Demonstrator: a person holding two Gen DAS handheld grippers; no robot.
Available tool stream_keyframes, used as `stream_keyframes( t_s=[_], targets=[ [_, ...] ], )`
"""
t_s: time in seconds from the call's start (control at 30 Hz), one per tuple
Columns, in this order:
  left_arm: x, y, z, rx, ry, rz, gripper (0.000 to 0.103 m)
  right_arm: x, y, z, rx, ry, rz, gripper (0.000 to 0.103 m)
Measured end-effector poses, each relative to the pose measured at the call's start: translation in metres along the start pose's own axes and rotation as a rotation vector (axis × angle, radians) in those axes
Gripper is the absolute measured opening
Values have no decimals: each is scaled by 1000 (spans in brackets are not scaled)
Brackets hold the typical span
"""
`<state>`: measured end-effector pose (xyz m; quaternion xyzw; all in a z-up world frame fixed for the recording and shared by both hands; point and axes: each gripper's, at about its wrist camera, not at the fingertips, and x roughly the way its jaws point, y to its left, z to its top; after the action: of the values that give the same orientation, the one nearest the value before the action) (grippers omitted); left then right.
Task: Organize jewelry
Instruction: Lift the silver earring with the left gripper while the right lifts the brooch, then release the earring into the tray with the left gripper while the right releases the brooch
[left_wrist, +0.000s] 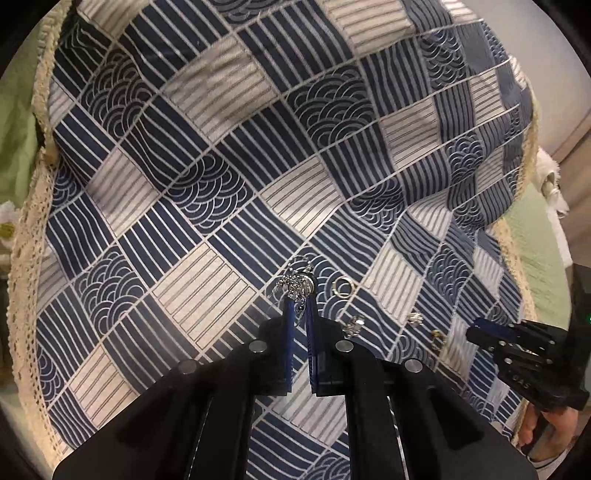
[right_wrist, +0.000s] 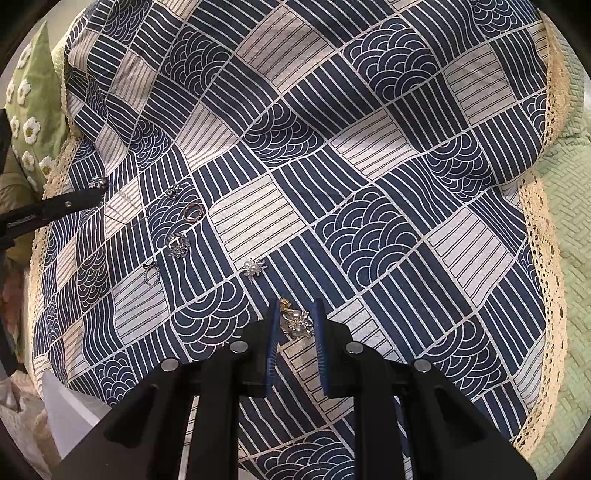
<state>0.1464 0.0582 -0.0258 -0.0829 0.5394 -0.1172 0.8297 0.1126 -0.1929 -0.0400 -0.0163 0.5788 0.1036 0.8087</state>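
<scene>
My left gripper (left_wrist: 300, 295) is shut on a silver crystal pendant piece (left_wrist: 293, 286) that sticks out past its blue fingertips. A ring (left_wrist: 342, 287), a small silver piece (left_wrist: 352, 326), another (left_wrist: 414, 318) and a gold ring (left_wrist: 437, 335) lie to its right on the cloth. My right gripper (right_wrist: 297, 314) is open, with a pearl earring (right_wrist: 297, 322) and a small gold piece (right_wrist: 285, 303) between its fingers on the cloth. A second pearl earring (right_wrist: 253, 268) and several rings (right_wrist: 192, 212) lie up to the left.
A blue and white patterned cloth (right_wrist: 369, 147) with a lace border covers the surface. A green bedspread (right_wrist: 569, 206) lies beyond its edge. A green daisy cushion (right_wrist: 29, 122) sits at far left. The right gripper shows in the left wrist view (left_wrist: 476, 332).
</scene>
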Motion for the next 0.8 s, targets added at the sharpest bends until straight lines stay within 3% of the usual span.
stream_keyframes(
  t_s=[0.2,0.43,0.67,0.8],
  targets=[
    [-53,-8,-10,26,-72,-55,6,-18,3,0,9,-40,20,19],
    [-137,-35,-37,122,-191,-81,6,-71,19,-14,-34,-138,56,19],
    [-203,-73,-89,297,-272,-96,6,-139,42,-51,-83,-267,131,19],
    [-210,-86,-132,337,-278,-73,6,-150,49,-87,-87,-270,170,19]
  ],
)
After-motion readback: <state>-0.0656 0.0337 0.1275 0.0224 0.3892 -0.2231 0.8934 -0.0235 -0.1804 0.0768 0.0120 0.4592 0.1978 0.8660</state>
